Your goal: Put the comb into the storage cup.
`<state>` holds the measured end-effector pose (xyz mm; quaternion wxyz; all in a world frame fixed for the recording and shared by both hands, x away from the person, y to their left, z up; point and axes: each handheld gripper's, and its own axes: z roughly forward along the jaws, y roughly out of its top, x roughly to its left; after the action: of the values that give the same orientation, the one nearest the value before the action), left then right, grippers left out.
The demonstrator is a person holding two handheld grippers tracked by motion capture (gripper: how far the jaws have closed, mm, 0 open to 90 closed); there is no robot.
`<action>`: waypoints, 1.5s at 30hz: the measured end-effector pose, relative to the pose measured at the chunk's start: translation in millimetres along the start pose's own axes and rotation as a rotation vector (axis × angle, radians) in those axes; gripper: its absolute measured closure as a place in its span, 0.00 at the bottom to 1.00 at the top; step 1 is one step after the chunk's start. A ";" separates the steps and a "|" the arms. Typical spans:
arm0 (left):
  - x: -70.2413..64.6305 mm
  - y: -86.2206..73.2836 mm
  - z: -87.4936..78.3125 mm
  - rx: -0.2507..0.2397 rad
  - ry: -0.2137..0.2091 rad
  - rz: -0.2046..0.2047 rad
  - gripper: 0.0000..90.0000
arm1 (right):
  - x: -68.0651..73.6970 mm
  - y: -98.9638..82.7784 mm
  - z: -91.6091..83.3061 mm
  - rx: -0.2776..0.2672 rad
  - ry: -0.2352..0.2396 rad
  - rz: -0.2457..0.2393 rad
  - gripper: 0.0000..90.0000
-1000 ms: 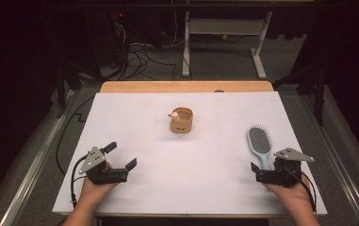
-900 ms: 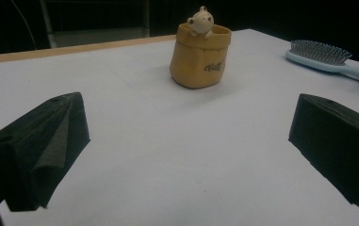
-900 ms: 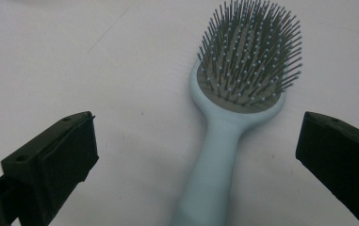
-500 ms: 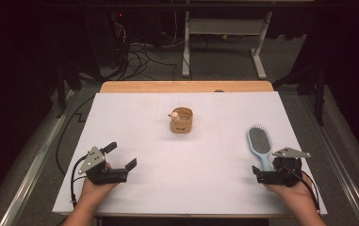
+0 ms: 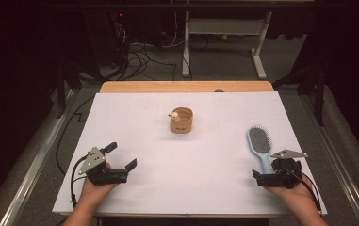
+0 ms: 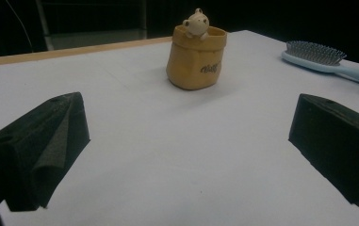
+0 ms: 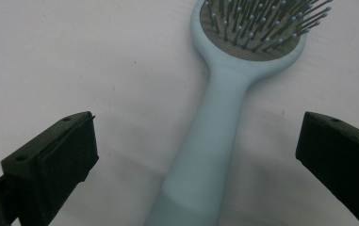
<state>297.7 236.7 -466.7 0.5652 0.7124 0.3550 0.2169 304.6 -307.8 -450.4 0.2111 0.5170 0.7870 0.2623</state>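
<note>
the right tongs (image 5: 265, 177) are parked wide open and holding nothing, jaws straddling the tail of the light blue hairbrush (image 5: 260, 148) handle near the table's (image 5: 134, 113) right edge. the brush lies flat, bristles up, long axis running pretty much straight away from that hand, head at the far end and handle pointing back at the person, so to me it looks like a simple close-and-lift. the left tongs (image 5: 119, 161) are way over on the other side, also spread open and empty, aimed toward the little yellow bear pot (image 5: 181, 120) mid-table.
</note>
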 end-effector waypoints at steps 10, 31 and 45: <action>0.0 -0.1 0.1 0.000 -0.001 0.000 0.00 | -7.0 10.0 -1.7 0.021 -0.005 0.014 0.00; 2.7 0.0 -2.9 -0.010 0.008 -0.008 0.00 | -27.4 68.2 34.7 0.050 -0.036 0.075 0.00; 2.7 0.1 -2.9 -0.013 0.007 -0.006 0.00 | -34.4 86.5 56.7 0.103 -0.058 0.094 0.00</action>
<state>297.4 240.6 -466.1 0.5694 0.7068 0.3576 0.2200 412.6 -300.3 -437.6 0.1941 0.5711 0.7678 0.2160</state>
